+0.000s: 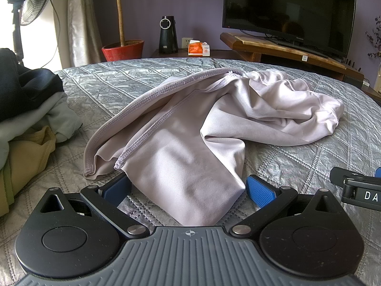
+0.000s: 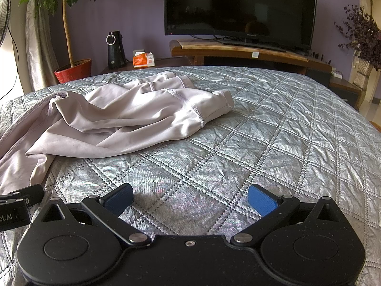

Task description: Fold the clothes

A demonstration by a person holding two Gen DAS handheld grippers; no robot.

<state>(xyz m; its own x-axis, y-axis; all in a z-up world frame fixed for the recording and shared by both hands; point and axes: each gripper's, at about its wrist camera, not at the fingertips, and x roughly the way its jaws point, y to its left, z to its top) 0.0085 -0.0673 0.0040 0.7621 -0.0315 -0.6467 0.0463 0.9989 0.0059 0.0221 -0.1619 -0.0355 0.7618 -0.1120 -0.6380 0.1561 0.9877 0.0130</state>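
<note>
A pale lilac garment (image 1: 190, 128) lies crumpled on the quilted grey bedspread (image 1: 309, 157). Its near end reaches between the blue pads of my left gripper (image 1: 188, 190), which stands open with the cloth lying loose between the fingers. In the right wrist view the same garment (image 2: 123, 116) lies to the left and farther back. My right gripper (image 2: 190, 200) is open over bare bedspread (image 2: 262, 131), nothing between its pads. The right gripper's black body (image 1: 357, 190) shows at the right edge of the left wrist view.
A pile of other clothes (image 1: 26, 109), black, grey and tan, sits at the bed's left edge. Beyond the bed stand a red plant pot (image 1: 123, 50), a black device (image 1: 167, 35), an orange box (image 1: 198, 48) and a TV (image 2: 240, 9) on a wooden stand (image 2: 238, 52).
</note>
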